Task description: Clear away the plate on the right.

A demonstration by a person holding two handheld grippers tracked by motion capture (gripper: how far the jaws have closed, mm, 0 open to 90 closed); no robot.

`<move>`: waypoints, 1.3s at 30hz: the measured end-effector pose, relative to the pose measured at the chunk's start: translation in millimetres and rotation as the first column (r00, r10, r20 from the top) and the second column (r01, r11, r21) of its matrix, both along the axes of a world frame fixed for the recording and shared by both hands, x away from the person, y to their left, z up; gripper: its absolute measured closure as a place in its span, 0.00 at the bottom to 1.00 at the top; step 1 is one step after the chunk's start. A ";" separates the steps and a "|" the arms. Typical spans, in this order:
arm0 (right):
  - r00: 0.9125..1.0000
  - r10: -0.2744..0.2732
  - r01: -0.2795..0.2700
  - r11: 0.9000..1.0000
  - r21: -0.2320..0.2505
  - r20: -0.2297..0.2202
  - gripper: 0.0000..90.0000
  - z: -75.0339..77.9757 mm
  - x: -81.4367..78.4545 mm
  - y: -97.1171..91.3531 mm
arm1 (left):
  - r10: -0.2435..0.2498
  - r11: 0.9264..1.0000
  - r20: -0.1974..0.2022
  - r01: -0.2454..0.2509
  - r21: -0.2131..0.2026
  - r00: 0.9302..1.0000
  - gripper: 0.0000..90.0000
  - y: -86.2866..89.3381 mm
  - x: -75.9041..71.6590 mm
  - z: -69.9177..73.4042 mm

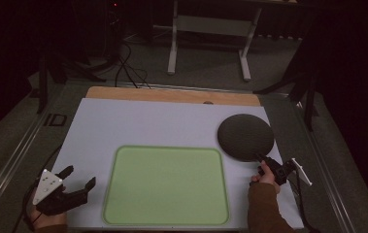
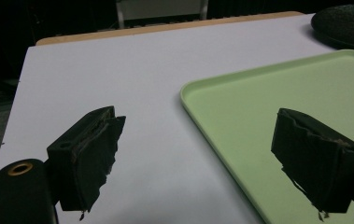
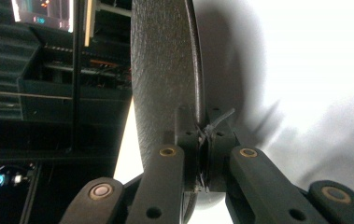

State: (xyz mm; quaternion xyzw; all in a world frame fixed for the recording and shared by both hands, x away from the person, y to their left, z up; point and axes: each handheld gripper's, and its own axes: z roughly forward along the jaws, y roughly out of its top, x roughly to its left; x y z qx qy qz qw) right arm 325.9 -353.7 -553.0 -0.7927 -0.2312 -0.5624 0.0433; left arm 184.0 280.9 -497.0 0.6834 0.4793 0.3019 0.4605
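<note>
Clearly the round dark plate (image 1: 245, 136), matte with a finely pebbled face and a thin raised rim, is pinched at its near edge by the closed fingers of the right gripper (image 1: 260, 158), and it stretches away beyond their tips over the white worktop (image 1: 147, 126). Well apart, the left gripper (image 1: 78, 177) has its fingers spread wide and empty, with the pale green tray (image 1: 167, 216) just beside one fingertip.

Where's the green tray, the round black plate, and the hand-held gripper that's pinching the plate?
green tray (image 1: 166, 184), high view, middle of its flat bottom
round black plate (image 1: 245, 136), high view, centre of its top
right hand-held gripper (image 1: 261, 158), high view, jaw tips at the plate's rim
</note>
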 end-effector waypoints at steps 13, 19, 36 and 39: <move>0.986 0.154 -0.154 0.988 -0.010 0.056 0.96 14.8 -4.0 6.5 | -0.002 1.000 0.000 0.002 0.002 1.000 0.16 -0.4 0.5 -0.1; 0.973 0.217 -0.217 0.976 -0.012 0.074 0.96 21.5 -4.7 12.9 | -0.002 1.000 0.001 0.002 0.001 1.000 0.16 -0.6 0.5 -0.1; 0.900 0.421 -0.420 0.907 -0.031 0.116 0.96 41.1 -5.7 40.6 | -0.003 1.000 0.001 0.003 0.002 1.000 0.16 -0.3 0.4 0.1; 0.883 0.453 -0.451 0.891 -0.041 0.122 0.96 43.3 -5.4 45.8 | -0.003 1.000 0.000 0.003 0.002 1.000 0.16 -0.3 0.4 0.1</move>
